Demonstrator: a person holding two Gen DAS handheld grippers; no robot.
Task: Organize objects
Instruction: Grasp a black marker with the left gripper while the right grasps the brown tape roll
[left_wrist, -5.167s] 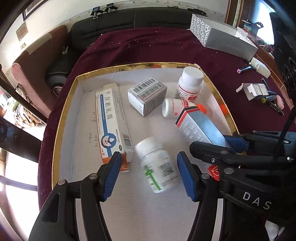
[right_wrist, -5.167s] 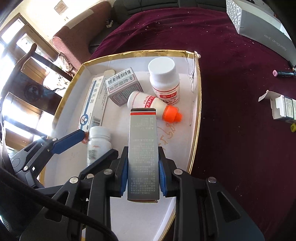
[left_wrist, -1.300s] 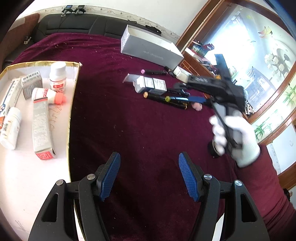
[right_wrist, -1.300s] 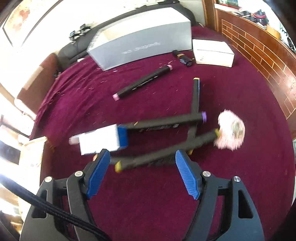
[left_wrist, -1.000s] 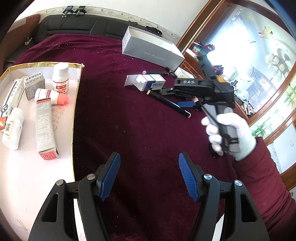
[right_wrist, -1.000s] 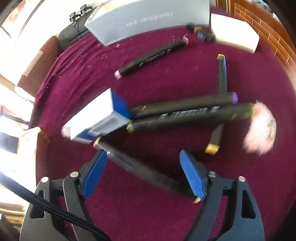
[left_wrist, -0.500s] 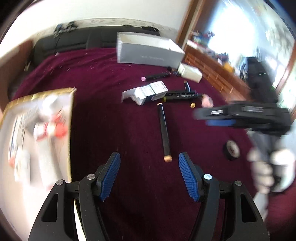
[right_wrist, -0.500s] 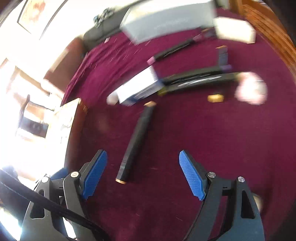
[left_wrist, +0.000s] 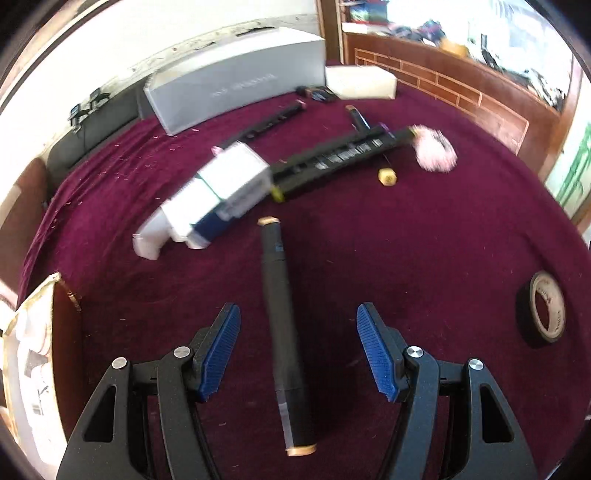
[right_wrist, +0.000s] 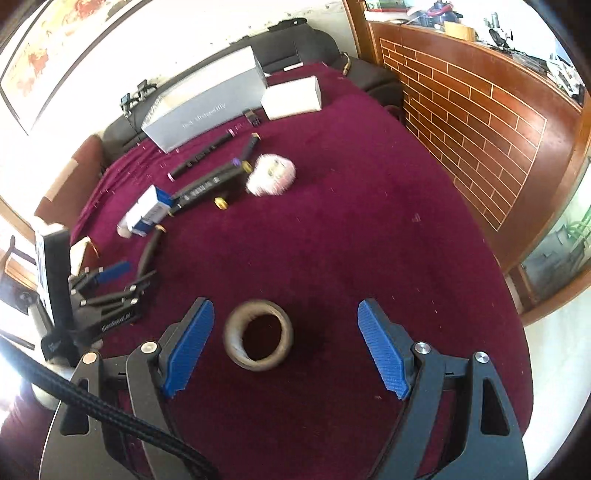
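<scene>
A black marker with tan ends lies on the maroon cloth, pointing away from me. My left gripper hangs over its near half. The jaws are closing with the marker between them, and the blue pads stand clear of it. In the right wrist view the same marker runs under the left gripper. My right gripper is open above a roll of dark tape, which lies flat between its pads and nearer the left one. The tape also shows at the right of the left wrist view.
Beyond the marker lie a white and blue carton, several more black markers, a loose yellow cap and a pink fluffy ball. A grey box and a white box stand at the back. The gold-rimmed tray is at the left.
My left gripper has swung away from the tray and come down over the lone black marker. My right gripper has left the marker pile and now hangs over the tape roll.
</scene>
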